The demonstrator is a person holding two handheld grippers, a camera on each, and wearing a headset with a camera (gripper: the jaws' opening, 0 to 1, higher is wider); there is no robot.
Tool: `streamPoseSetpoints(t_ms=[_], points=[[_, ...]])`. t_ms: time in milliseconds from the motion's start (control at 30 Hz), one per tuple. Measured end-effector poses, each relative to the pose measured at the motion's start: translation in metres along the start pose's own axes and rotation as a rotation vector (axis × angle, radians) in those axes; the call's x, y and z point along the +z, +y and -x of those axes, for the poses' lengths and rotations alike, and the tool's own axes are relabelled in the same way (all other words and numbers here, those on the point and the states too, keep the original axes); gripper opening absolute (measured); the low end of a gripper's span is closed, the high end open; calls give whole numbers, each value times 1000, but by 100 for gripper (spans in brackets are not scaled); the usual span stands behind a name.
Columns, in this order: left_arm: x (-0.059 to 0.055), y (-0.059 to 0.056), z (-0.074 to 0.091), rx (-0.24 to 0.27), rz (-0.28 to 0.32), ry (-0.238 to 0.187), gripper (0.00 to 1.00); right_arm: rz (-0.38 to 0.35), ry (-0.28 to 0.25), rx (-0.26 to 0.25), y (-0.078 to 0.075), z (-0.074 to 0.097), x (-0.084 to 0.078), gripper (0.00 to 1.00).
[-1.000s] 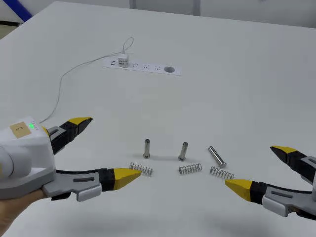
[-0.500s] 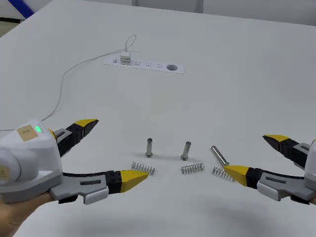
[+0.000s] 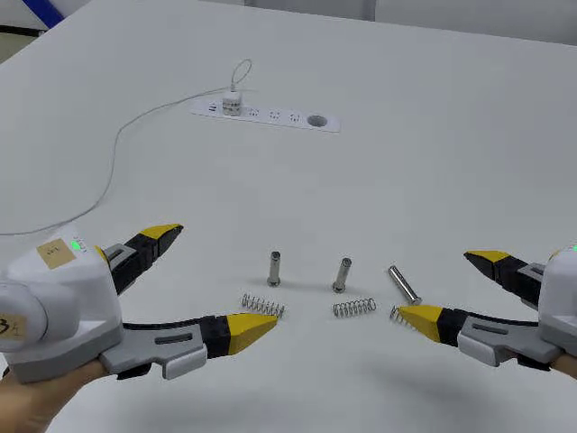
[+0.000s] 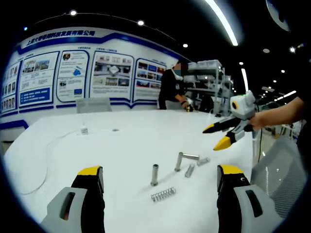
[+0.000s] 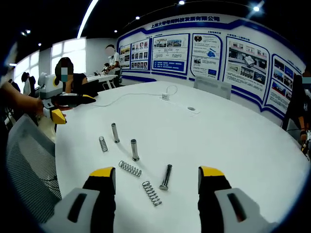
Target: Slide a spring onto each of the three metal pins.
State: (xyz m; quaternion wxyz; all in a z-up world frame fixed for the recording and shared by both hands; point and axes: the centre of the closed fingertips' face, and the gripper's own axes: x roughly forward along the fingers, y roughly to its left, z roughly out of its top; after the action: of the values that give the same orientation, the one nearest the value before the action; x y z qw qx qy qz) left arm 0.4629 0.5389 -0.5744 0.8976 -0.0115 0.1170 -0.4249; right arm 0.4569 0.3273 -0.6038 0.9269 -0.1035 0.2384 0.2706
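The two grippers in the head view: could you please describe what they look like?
The left gripper and right gripper each have two long tapering jaws, black with yellow tips, on grey bases and a white housing. The left housing carries a tan label and a small green light.

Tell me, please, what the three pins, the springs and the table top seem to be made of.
The pins look like polished steel: grey with bright glints. The springs seem bare metal wire, thin silvery coils. The table top is matte white, perhaps laminate or painted board; I cannot tell which.
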Motion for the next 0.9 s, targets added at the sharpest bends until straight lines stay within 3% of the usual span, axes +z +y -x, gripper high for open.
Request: streamPoseSetpoints(t_ms=[267, 633, 900], points=[[0, 0, -1, 23, 20, -19, 98, -25, -2, -2, -5, -1, 0, 69], [-8, -14, -4, -6, 14, -2, 98, -48, 1, -33, -12, 1, -1, 66], [-10, -11, -2, 6, 14, 0, 97, -67, 4, -42, -15, -1, -2, 61]])
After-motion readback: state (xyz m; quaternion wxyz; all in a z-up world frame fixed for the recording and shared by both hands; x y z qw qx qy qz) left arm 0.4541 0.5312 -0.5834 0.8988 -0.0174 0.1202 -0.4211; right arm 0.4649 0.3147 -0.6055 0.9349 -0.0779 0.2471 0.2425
